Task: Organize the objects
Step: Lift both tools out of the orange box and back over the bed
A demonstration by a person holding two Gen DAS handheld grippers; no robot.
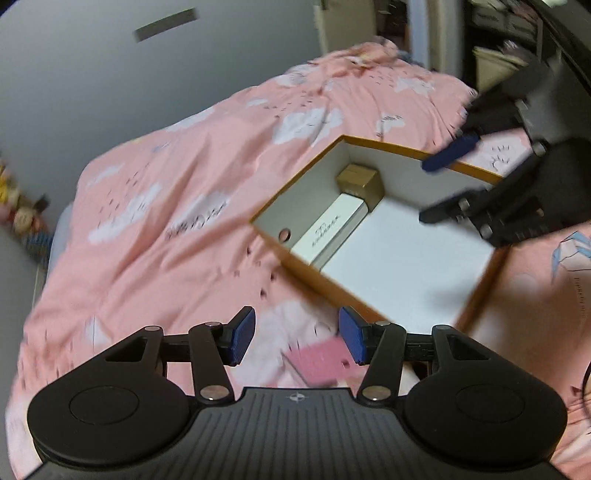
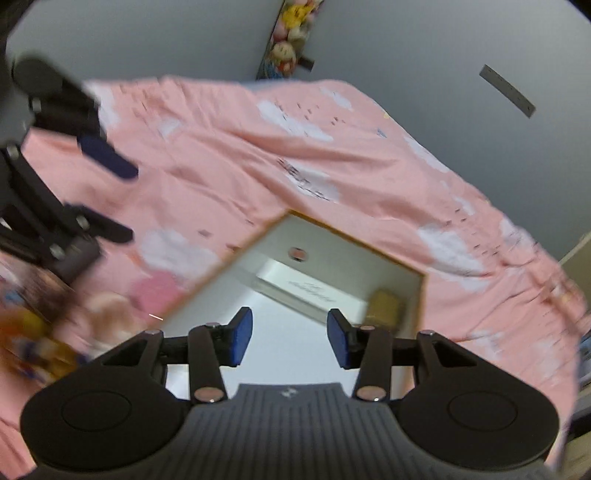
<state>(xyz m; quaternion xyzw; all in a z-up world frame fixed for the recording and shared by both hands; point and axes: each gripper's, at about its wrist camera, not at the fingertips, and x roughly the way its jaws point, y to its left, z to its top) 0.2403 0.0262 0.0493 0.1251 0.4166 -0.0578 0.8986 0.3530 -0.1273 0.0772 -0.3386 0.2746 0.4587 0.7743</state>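
An open orange-edged box [image 1: 291, 258] with a white inside lies on a pink bedspread. In it, along one wall, lie a long white carton [image 1: 328, 229] and a small gold box [image 1: 360, 181]. My left gripper [image 1: 297, 338] is open and empty, above the bedspread near the box's near corner and over a pink flat item [image 1: 319, 360]. My right gripper [image 2: 290, 341] is open and empty over the box's white floor [image 2: 258, 314]. It also shows in the left wrist view [image 1: 439, 188]. The right wrist view shows the white carton [image 2: 306, 288] and gold box [image 2: 386, 306].
The pink cloud-print bedspread [image 1: 184, 184] covers the bed. Blurred colourful items [image 2: 40, 336] lie left of the box. A grey wall [image 1: 74, 74] and plush toys [image 2: 291, 33] are behind. Dark furniture [image 1: 517, 37] stands past the bed.
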